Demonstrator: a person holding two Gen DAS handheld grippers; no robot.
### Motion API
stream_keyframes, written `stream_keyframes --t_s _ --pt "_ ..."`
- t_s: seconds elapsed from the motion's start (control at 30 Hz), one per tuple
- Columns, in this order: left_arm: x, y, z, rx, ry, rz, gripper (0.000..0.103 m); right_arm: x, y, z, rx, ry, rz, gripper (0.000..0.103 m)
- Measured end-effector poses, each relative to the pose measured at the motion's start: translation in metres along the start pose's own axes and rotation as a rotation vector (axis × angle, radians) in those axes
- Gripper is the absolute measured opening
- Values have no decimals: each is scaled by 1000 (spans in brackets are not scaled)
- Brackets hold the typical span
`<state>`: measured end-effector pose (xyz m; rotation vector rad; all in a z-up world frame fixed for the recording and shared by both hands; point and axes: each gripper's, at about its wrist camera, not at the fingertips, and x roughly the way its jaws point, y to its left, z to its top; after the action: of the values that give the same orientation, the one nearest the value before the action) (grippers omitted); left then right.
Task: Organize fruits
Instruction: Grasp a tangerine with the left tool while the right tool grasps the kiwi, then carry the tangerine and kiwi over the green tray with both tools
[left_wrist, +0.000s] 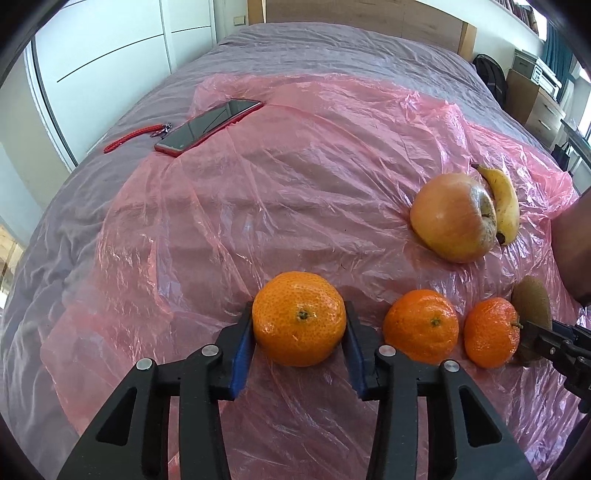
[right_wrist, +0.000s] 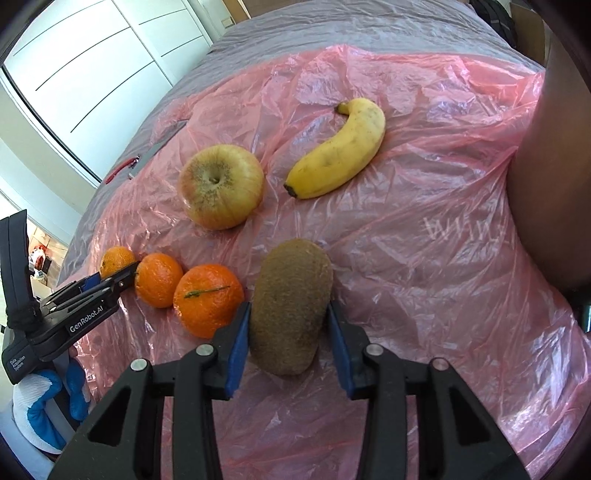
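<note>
**A:** Quick pass. Any containers?

**B:** I see only a pink plastic sheet (left_wrist: 288, 177) spread over a grey bedcover (left_wrist: 332, 48); all the fruit lies on it. My left gripper (left_wrist: 299, 332) has its blue pads on both sides of the biggest mandarin (left_wrist: 299, 317), touching it, so closed on it. The middle mandarin (left_wrist: 421, 325) and small mandarin (left_wrist: 491, 332) sit in a row just to its right, close together.

**A:** Right side?

**B:** My right gripper (right_wrist: 290, 328) straddles the kiwi (right_wrist: 290, 306). The left pad touches; the right one looks barely off it, so I can't tell if it really grips. Apple (right_wrist: 221, 186) and banana (right_wrist: 340, 147) lie beyond, near each other but apart.

**A:** Anything cut off?

**B:** In the left view the apple hides most of the banana, and the kiwi is half behind the right gripper's finger. A dark limb (right_wrist: 546, 166) blocks the right edge.

**A:** Room?

**B:** Phone (left_wrist: 208, 125) and red strap (left_wrist: 129, 138) at the sheet's far edge, white wardrobe doors (left_wrist: 110, 55), wooden headboard (left_wrist: 351, 14).
</note>
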<state>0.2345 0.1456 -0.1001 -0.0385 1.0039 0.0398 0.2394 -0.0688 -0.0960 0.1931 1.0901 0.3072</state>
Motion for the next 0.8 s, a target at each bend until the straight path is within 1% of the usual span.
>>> stream_keyframes --t_s 0.23,0.33,0.6,0.8 --pt "-33 4 0 -20 -42 -10 38 -33 7 -7 -34 -41 32 16" --pt "-48 6 -5 -37 -53 -27 38 -52 8 -13 -53 -56 52 16" --pt "-83 -7 -31 -44 -57 -65 38 -88 5 -40 -47 -68 90 16" --pt "-110 -31 -57 -36 -48 -128 38 -123 -22 -69 -28 -80 92 16"
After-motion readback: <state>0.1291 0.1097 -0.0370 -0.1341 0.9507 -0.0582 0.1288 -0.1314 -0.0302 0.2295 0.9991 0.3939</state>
